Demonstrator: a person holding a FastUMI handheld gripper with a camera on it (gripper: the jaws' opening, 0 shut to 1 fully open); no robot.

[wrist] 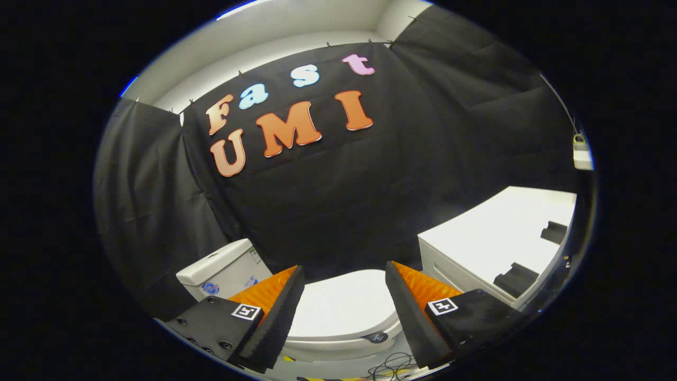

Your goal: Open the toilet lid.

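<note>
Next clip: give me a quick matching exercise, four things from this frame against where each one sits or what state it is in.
Things:
1. toilet lid
2. cistern
3. white cabinet
4. claw

Places or states:
A. open, fingers spread apart
B. closed, down on the bowl, seen between the fingers
C. beyond the left finger, against the black cloth
D. beyond the right finger, beside the toilet

Pairs: 1-B, 2-C, 3-D, 4-A
</note>
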